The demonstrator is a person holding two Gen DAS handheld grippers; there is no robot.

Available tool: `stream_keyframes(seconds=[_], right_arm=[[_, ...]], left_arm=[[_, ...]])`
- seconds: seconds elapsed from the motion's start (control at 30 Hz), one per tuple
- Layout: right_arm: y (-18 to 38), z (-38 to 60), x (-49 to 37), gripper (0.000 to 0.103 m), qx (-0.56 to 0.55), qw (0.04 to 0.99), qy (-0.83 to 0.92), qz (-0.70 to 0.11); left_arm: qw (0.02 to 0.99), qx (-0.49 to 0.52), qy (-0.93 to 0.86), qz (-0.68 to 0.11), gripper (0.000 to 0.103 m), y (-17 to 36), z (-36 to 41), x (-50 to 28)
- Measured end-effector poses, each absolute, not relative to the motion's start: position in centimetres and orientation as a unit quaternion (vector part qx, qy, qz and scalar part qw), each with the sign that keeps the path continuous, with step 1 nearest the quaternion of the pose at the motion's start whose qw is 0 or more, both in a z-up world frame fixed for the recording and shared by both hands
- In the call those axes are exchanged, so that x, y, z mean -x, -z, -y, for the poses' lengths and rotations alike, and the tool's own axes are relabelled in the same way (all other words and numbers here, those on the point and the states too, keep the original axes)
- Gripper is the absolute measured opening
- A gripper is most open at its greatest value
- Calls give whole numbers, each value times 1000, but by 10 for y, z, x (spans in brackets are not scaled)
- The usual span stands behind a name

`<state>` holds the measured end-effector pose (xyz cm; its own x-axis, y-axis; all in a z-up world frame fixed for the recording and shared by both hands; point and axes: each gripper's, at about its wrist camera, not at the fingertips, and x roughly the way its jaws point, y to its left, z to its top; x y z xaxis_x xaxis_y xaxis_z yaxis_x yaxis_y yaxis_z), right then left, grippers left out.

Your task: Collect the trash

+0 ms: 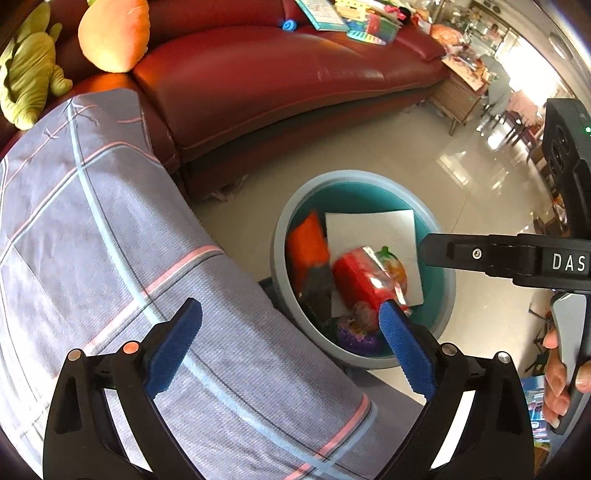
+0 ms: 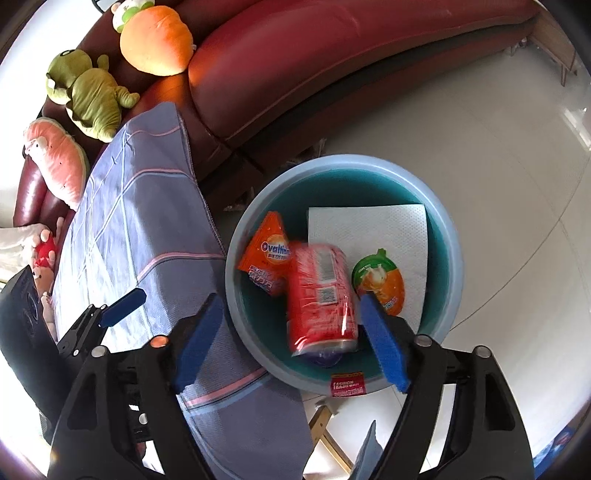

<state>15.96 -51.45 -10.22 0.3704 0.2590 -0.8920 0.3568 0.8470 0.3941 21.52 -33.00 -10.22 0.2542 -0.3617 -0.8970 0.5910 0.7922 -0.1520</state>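
Note:
A teal basin [image 2: 236, 236] stands on the tiled floor beside the sofa. In it lie an orange Ovaltine packet [image 2: 269, 254], a white napkin [image 2: 369, 229], a round orange-and-green lid [image 2: 380, 280] and a red wrapper [image 2: 317, 295], blurred. My right gripper [image 2: 291, 301] hangs open above the basin; the red wrapper shows between its blue pads [image 2: 384, 343] without touching them. My left gripper [image 1: 290, 310] is open and empty over the edge of the plaid cloth [image 1: 110, 240], next to the basin [image 1: 280, 236]. A purple wrapper [image 1: 354, 336] lies at the basin's near side.
A dark red leather sofa [image 1: 277, 85] curves behind the basin, with plush toys [image 2: 88, 92] and books [image 1: 325, 14] on it. A plaid cloth [image 2: 147, 206] covers the sofa's end. A wooden side table [image 1: 458, 92] stands far right. A hand [image 1: 557, 376] holds the right gripper's handle.

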Motion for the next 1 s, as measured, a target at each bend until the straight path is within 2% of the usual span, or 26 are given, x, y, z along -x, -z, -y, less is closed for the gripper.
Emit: stream_keyframes(seconds=[0.1,0.3,0.4,0.5,0.77,1.0], right_arm=[[100,515,-156,74,-275,781,34,-559],[94,515,-142,84,-271,784,42,-557],[88,516,-133,86,-266,789,42,-552],[80,512,-122,96,-241,799,41,-549],[56,492,-84,96,-157,828,62,-534],[49,486,-46,96,-154,837,60,-522]], left_arm=[[787,-107,298,-530,97,102,326,-214],[790,-111,291,-528,97,100,321,-204],[793,-109,289,-525,97,95,319,-194],[797,-110,286,-521,97,87,316,-184],[807,-100,265,-519,99,68,300,-153],[815,-102,240,-517,99,57,285,-126]])
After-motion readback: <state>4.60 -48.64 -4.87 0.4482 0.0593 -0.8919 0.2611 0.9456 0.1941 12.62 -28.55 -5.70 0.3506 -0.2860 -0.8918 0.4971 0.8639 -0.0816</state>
